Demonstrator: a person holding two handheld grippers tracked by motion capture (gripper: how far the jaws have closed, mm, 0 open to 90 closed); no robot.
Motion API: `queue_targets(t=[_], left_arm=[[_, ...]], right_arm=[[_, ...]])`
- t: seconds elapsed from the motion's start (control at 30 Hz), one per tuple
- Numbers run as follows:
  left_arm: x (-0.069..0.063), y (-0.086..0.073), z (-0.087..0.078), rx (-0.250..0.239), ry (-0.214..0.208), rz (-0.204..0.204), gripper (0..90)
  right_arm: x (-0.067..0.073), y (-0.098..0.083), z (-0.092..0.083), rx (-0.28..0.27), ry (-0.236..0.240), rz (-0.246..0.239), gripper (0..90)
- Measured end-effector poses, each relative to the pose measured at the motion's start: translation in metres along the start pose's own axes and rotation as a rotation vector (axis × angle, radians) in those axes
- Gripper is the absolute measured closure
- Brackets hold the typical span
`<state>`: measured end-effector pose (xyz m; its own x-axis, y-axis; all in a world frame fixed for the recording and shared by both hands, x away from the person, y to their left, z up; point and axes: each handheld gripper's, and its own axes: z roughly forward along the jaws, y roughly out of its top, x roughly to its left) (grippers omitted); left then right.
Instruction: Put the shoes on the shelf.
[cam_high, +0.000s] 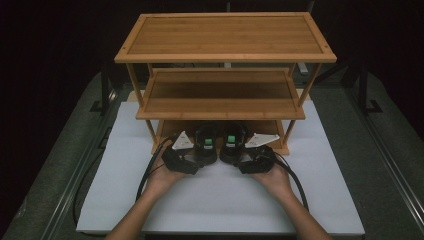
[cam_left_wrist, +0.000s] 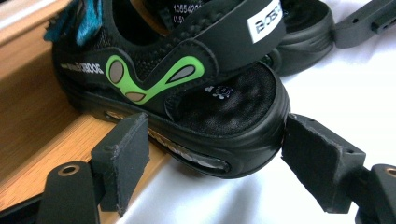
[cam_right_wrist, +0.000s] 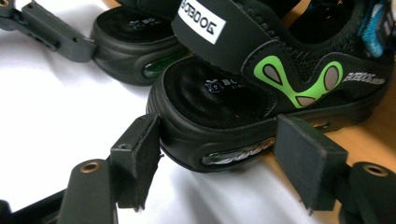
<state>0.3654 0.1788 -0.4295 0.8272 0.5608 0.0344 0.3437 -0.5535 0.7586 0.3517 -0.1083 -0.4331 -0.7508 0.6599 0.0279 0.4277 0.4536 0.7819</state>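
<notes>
Left tongs (cam_left_wrist: 210, 154): jaws stood apart, one pad on each side of the heel of the left sandal (cam_left_wrist: 187, 93); the pads looked close to the sole but not pressed in.
Right tongs (cam_right_wrist: 215, 154): jaws likewise apart, bracketing the heel of the right sandal (cam_right_wrist: 261, 93).
Where the sandals were: side by side at the front of the bamboo rack (cam_high: 225, 35), toes on its bottom shelf, heels hanging over the shelf edge above the white sheet (cam_high: 220, 200).
Slip risk: the heels were rounded, smooth rubber, so tongs closing low on the curve would probably squeeze the sole out rather than hold it.
Snag risk: a sandal lifted straight up would likely strike the middle shelf (cam_high: 220, 100) just above; drawing it toward the person first seemed safer.
Crowding risk: the two sandals sat just beside each other, so an inner jaw could nudge the neighbour and skew it.
Cable risk: the cables (cam_high: 150, 170) trailed across the sheet and could drag if a hand swung wide.
Surface: the sheet lay flat and bare on a grey table (cam_high: 60, 165), bright enough to glare in both gripper views.
Room: dark beyond the table; dim stands showed at the sides, nothing else legible.
</notes>
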Motion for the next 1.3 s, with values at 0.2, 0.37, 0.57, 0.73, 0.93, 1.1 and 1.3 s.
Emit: queue_targets(t=[0.2, 0.37, 0.57, 0.73, 0.93, 1.1, 1.3], left_arm=[[0.01, 0.006, 0.011, 0.0, 0.04, -0.005, 23.1], [0.018, 0.01, 0.02, -0.005, 0.081, -0.005, 23.8], [0.025, 0.012, 0.028, -0.01, 0.088, -0.052, 23.9], [0.021, 0.01, 0.021, 0.003, 0.064, -0.074, 24.0], [0.013, 0.006, 0.007, 0.02, 0.026, -0.072, 19.7], [0.006, 0.003, -0.006, 0.019, 0.011, -0.063, 19.1], [-0.002, -0.008, -0.024, 0.055, 0.004, -0.044, 17.5]], right_arm=[[-0.015, 0.003, 0.008, -0.003, -0.042, 0.017, 33.5], [-0.021, 0.006, 0.016, -0.015, -0.063, 0.032, 33.5], [-0.028, 0.004, 0.018, -0.029, -0.073, 0.061, 32.4], [-0.028, 0.002, 0.01, -0.025, -0.052, 0.075, 27.2], [-0.025, -0.002, -0.005, -0.001, -0.035, 0.073, 22.3], [-0.023, -0.009, -0.021, 0.005, -0.035, 0.073, 20.5], [-0.023, -0.021, -0.041, 0.013, -0.03, 0.076, 18.1]])
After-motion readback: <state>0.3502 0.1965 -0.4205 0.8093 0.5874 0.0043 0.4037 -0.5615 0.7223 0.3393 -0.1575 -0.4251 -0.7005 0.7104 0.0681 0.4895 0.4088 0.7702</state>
